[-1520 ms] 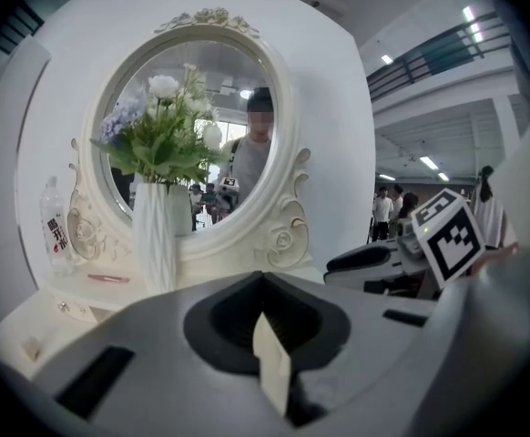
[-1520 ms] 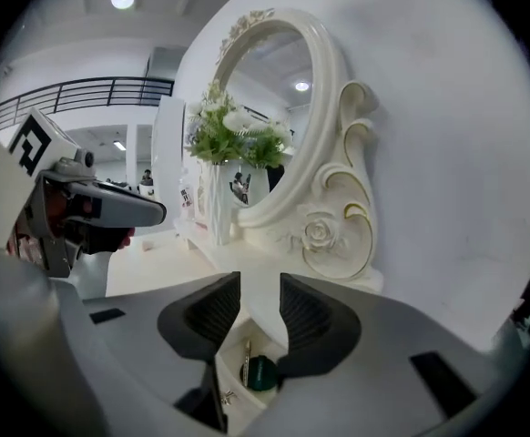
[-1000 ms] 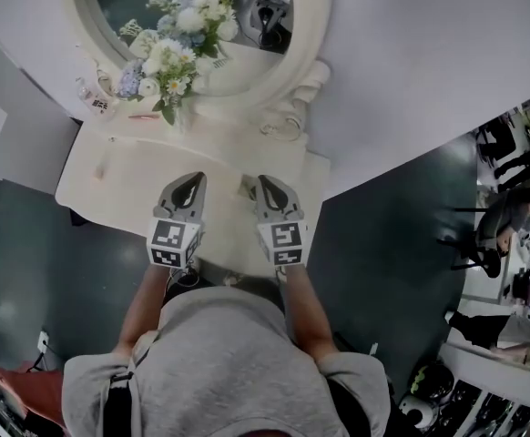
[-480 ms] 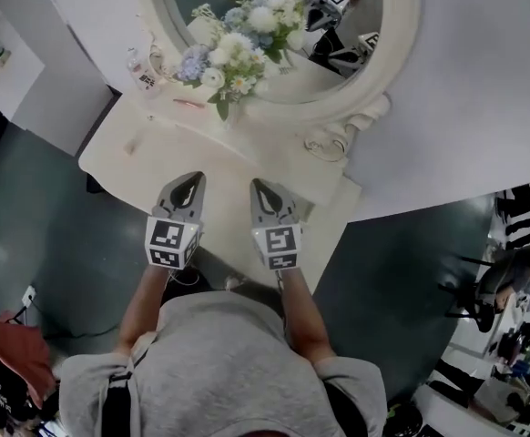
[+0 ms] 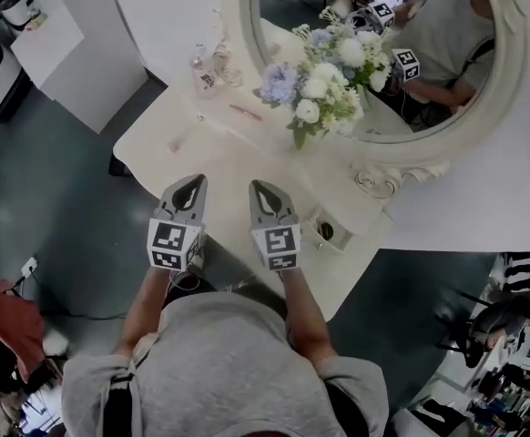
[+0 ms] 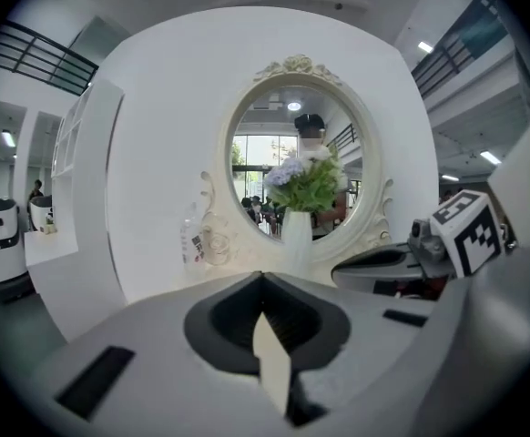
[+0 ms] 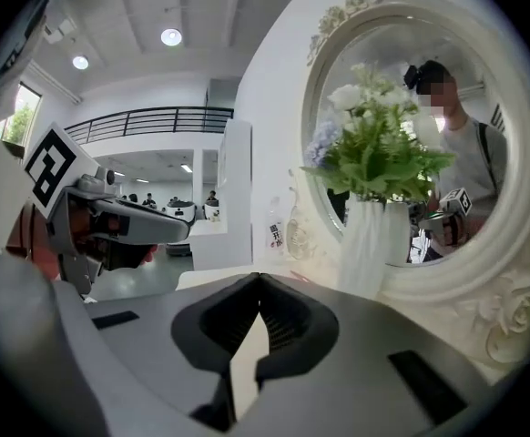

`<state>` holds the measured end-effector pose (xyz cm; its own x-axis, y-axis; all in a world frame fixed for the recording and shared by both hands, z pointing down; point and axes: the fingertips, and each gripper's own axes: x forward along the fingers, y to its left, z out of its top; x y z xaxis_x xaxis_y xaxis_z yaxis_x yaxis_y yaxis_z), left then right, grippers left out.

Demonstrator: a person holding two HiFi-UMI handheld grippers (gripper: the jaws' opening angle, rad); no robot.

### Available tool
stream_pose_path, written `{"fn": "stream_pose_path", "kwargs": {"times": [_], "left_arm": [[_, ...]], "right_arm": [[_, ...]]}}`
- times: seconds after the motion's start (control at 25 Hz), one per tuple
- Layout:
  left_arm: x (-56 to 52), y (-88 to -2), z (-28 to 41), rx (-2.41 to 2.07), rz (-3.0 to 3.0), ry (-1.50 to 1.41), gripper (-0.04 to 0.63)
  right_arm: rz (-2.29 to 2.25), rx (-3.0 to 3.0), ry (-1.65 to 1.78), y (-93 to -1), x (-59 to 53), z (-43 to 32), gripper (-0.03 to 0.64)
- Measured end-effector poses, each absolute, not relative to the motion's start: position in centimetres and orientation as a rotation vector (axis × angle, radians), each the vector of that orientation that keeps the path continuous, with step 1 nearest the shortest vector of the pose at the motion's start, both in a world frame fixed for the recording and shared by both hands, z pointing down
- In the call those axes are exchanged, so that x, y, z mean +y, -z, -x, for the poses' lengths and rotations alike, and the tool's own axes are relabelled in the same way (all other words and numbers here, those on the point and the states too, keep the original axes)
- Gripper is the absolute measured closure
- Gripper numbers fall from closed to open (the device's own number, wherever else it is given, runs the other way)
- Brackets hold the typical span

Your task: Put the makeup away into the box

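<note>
Zero makeup in either grip: the left gripper (image 5: 190, 186) has its fingers clenched, tips meeting on nothing, and the right gripper (image 5: 264, 189) is pinched together empty too. Both hover side by side over the cream surface (image 5: 233, 157). A thin pink stick (image 5: 245, 112) lies on that surface up by the flowers (image 5: 324, 80), well apart from both. A small cream box (image 5: 329, 232) sits just beside the right gripper, below the mirror (image 5: 497, 98).
</note>
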<state>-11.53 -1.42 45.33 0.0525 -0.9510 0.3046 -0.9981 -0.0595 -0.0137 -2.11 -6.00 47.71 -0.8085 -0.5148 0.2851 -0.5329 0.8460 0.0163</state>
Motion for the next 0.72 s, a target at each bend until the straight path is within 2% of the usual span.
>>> {"fn": "stream_pose_path", "kwargs": {"times": [0.4, 0.72], "left_arm": [[0.5, -48.1, 24.2, -2.053, -1.968, -0.318, 0.595], [1.2, -52.6, 31.0, -2.0, -1.904, -0.334, 0.595]], "right_arm": [[-0.596, -2.733, -0.08, -50.0, -4.8, 16.3, 0.601], [-0.516, -2.68, -0.12, -54.6, -4.1, 24.3, 0.601]]}}
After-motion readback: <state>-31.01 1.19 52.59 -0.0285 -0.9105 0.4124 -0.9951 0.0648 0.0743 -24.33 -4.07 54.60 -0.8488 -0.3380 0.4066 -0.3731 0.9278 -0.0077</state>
